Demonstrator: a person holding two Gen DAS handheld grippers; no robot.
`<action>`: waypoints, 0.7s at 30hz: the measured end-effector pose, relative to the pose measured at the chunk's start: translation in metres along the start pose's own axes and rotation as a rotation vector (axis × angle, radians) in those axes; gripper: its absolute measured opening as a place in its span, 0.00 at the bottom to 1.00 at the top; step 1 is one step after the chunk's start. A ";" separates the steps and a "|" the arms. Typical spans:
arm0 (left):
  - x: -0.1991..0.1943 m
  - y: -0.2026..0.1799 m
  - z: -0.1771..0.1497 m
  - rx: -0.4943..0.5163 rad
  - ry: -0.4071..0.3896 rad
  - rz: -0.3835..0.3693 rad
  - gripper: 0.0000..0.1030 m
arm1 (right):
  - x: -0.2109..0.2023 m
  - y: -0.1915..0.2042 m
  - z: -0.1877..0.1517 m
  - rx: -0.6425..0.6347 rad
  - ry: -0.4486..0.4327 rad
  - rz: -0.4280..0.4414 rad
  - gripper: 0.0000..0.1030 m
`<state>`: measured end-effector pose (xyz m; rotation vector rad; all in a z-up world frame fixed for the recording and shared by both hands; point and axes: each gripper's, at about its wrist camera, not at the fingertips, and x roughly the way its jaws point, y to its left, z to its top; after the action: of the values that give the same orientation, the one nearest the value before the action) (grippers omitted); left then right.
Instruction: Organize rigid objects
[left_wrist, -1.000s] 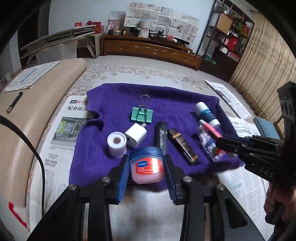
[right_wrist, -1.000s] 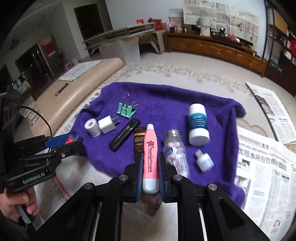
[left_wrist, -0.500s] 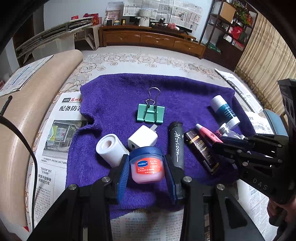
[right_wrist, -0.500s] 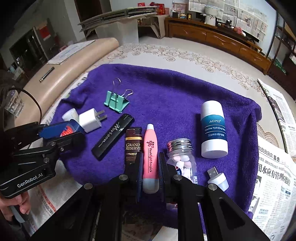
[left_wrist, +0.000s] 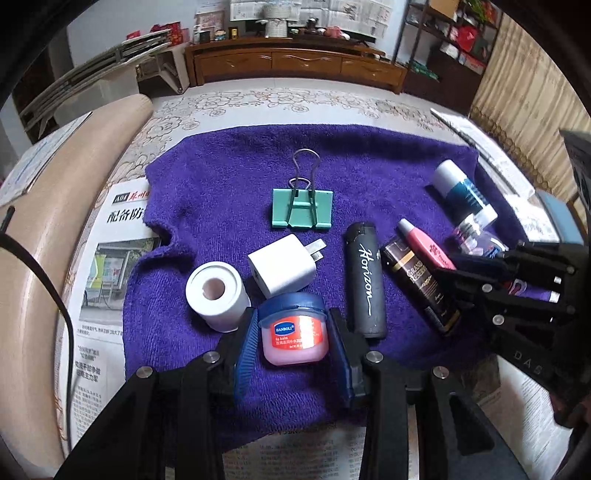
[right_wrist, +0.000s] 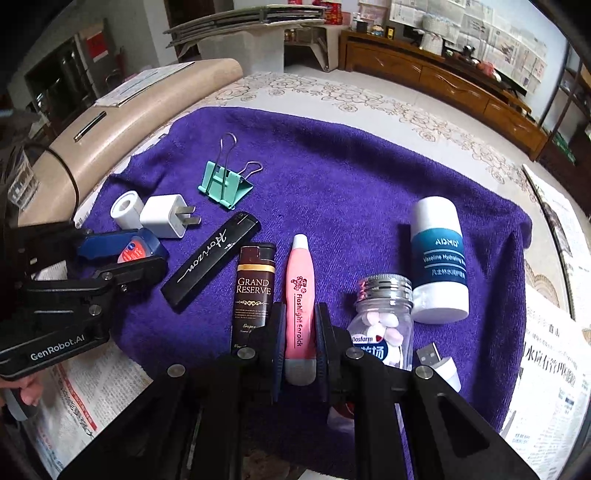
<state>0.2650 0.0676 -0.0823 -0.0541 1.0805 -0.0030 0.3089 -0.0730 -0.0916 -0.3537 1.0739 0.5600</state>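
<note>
Left wrist: jaws clamp lip balm jar (left_wrist: 293, 334); right jaws clamp pink earpick (right_wrist: 300, 310).

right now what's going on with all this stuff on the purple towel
A person is sorting small items on a purple towel with a handheld claw in each hand. The left claw grips a small lip balm jar low over the towel's near edge. The right claw is shut on a pink flashlight earpick, between a brown lighter and a pill bottle.
</note>
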 end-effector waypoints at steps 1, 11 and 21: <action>0.000 -0.002 0.000 0.018 0.004 0.009 0.35 | -0.001 0.000 -0.001 -0.006 0.000 0.000 0.15; 0.000 -0.006 0.000 0.053 0.017 0.005 0.44 | 0.000 0.001 0.001 -0.084 0.021 0.028 0.16; -0.011 -0.005 -0.003 0.043 0.014 -0.028 0.69 | -0.006 -0.005 -0.003 -0.082 0.059 0.099 0.32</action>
<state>0.2569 0.0631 -0.0739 -0.0308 1.0932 -0.0519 0.3071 -0.0802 -0.0876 -0.3921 1.1325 0.6864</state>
